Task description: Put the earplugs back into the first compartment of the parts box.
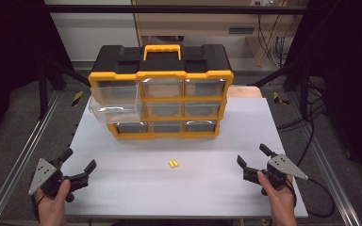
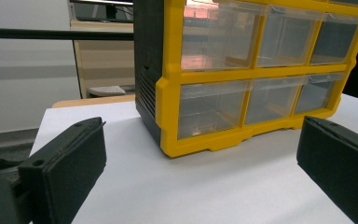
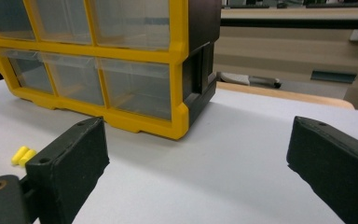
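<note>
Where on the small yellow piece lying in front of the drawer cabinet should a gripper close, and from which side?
Probably across the yellow piece's short width, coming straight down from above: it lies flat on the white table, apart from the cabinet, so only its top and sides are free.

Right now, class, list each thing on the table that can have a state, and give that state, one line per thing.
Organizer cabinet: upright, handle up.
Middle-left drawer: pulled out, looks empty.
Other drawers: pushed in.
Yellow pieces: lying loose side by side on the table, untouched.
Left gripper: open, holding nothing.
Right gripper: open, holding nothing.
</note>
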